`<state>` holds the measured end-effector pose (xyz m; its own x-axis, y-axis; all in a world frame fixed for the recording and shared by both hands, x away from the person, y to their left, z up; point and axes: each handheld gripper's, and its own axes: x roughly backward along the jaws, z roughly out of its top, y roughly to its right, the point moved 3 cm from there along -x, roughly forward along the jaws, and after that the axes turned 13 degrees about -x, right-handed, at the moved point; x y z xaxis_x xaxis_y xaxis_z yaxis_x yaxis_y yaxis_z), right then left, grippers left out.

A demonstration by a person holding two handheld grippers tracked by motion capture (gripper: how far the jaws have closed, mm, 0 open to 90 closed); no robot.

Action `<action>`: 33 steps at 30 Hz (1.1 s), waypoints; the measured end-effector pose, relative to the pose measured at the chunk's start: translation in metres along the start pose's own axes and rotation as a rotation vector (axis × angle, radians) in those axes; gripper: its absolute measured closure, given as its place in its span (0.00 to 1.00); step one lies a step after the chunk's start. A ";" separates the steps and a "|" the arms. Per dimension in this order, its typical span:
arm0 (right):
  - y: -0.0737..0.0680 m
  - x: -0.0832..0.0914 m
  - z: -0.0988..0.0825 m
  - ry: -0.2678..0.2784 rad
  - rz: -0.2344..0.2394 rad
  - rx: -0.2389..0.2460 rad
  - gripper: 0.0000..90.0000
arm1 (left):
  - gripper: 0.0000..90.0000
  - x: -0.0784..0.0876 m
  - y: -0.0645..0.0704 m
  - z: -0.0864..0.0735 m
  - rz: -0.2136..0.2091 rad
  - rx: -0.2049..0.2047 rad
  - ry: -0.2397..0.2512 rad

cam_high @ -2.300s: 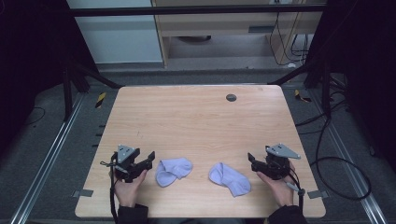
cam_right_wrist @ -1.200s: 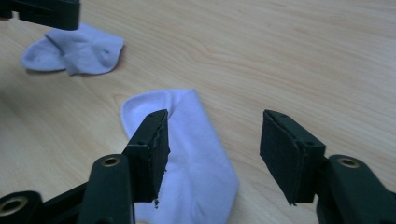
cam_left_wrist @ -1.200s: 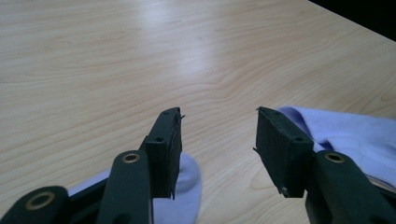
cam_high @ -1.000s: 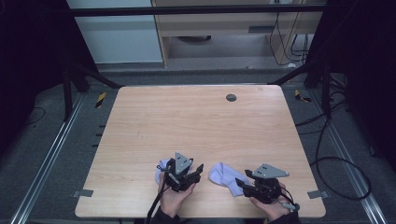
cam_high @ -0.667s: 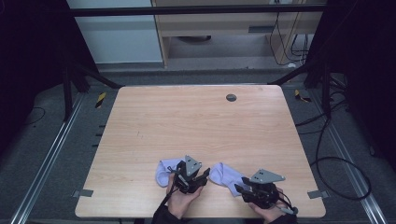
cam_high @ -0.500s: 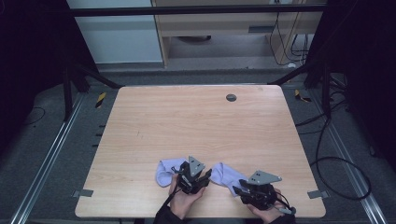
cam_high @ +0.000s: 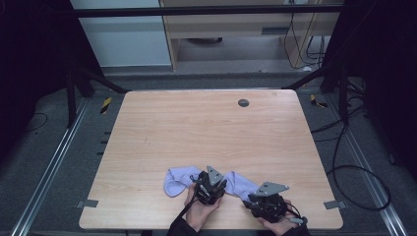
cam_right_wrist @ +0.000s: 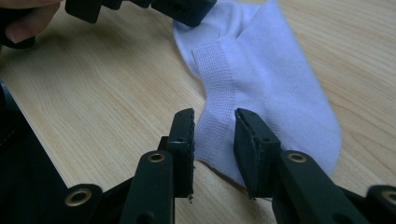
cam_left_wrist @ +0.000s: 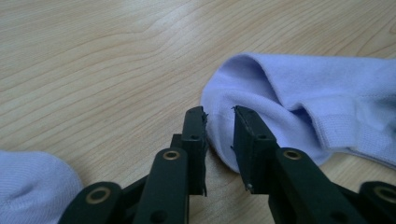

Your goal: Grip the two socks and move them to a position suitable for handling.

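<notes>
On the wooden table (cam_high: 206, 132), two pale lavender socks are lying near the front edge, with no container anywhere among them. The left sock (cam_high: 178, 179) is lying in a soft curl, its knit fine and matte, with a rounded toe end showing at the bottom left corner of the left gripper view (cam_left_wrist: 35, 179). The left gripper (cam_high: 210, 184) is sitting between the two socks in the high view, and its black jaws are standing slightly apart with a small gap between their pads, poised at the rounded, folded edge of the right sock (cam_left_wrist: 299, 112); whether the pads are touching the fabric cannot be told. The right sock (cam_high: 241, 182) is stretching flat toward the right gripper (cam_high: 265, 204), its ribbed cuff band (cam_right_wrist: 219, 65) running across smooth knit. The right gripper's jaws are also standing parted, straddling the sock's near edge (cam_right_wrist: 215, 140) without clamping it. The table is showing light, wavy wood grain, and a small dark round disc (cam_high: 243, 103) is sitting near its far edge.
</notes>
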<state>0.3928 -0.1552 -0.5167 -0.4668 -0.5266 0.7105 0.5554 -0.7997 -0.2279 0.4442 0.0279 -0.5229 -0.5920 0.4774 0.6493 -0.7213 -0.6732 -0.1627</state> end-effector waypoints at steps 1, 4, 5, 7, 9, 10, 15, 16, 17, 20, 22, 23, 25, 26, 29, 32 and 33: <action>0.000 -0.001 0.000 -0.005 -0.001 -0.005 0.78 | 0.83 0.000 0.000 0.000 -0.001 -0.001 -0.001; 0.000 -0.001 -0.001 -0.010 0.010 -0.004 0.83 | 0.89 -0.001 0.001 0.000 0.002 -0.007 0.000; 0.000 -0.001 -0.001 -0.014 0.013 -0.004 0.87 | 0.92 -0.001 0.002 0.000 0.001 -0.012 -0.002; 0.000 -0.001 0.000 -0.017 0.018 -0.009 0.94 | 0.95 -0.001 0.002 0.000 0.002 -0.010 -0.004; 0.000 -0.001 0.001 -0.025 0.018 -0.018 0.97 | 0.96 -0.001 0.002 0.000 0.002 -0.010 -0.004; 0.000 -0.001 0.001 -0.028 0.017 -0.018 0.98 | 0.97 -0.001 0.002 0.000 0.001 -0.010 -0.003; 0.000 0.006 0.006 0.011 0.032 -0.029 0.99 | 0.98 -0.002 0.002 0.000 -0.003 -0.013 0.000; 0.000 0.008 0.007 0.025 0.037 -0.034 0.99 | 0.98 -0.002 0.002 0.000 -0.003 -0.013 0.000; 0.001 0.011 0.009 0.051 0.038 -0.042 0.99 | 0.98 -0.002 0.001 0.000 -0.004 -0.012 0.001; 0.003 0.016 0.012 0.079 0.037 -0.053 0.99 | 0.98 -0.002 0.001 0.000 -0.004 -0.015 0.000; 0.010 0.023 0.018 0.133 0.023 -0.079 0.99 | 0.98 -0.002 0.002 0.001 -0.007 -0.013 0.000; 0.013 0.025 0.019 0.143 0.020 -0.094 0.99 | 0.98 -0.002 0.002 0.001 -0.007 -0.014 0.000; 0.019 0.027 0.022 0.167 0.009 -0.117 0.99 | 0.98 -0.002 0.002 0.001 -0.006 -0.016 0.000; 0.019 0.027 0.022 0.167 0.009 -0.117 0.99 | 0.98 -0.002 0.002 0.001 -0.006 -0.016 0.000; 0.034 0.030 0.027 0.207 -0.028 -0.184 0.99 | 0.98 -0.003 0.002 0.001 -0.007 -0.017 0.001; 0.048 0.029 0.031 0.233 -0.081 -0.216 0.99 | 0.98 -0.003 0.002 0.001 -0.003 -0.021 0.001; 0.052 0.027 0.033 0.231 -0.092 -0.226 0.99 | 0.98 -0.003 0.002 0.001 -0.003 -0.021 0.001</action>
<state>0.4313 -0.2015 -0.4875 -0.6655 -0.4802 0.5714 0.3495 -0.8769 -0.3299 0.4445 0.0250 -0.5244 -0.5902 0.4801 0.6490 -0.7304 -0.6599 -0.1761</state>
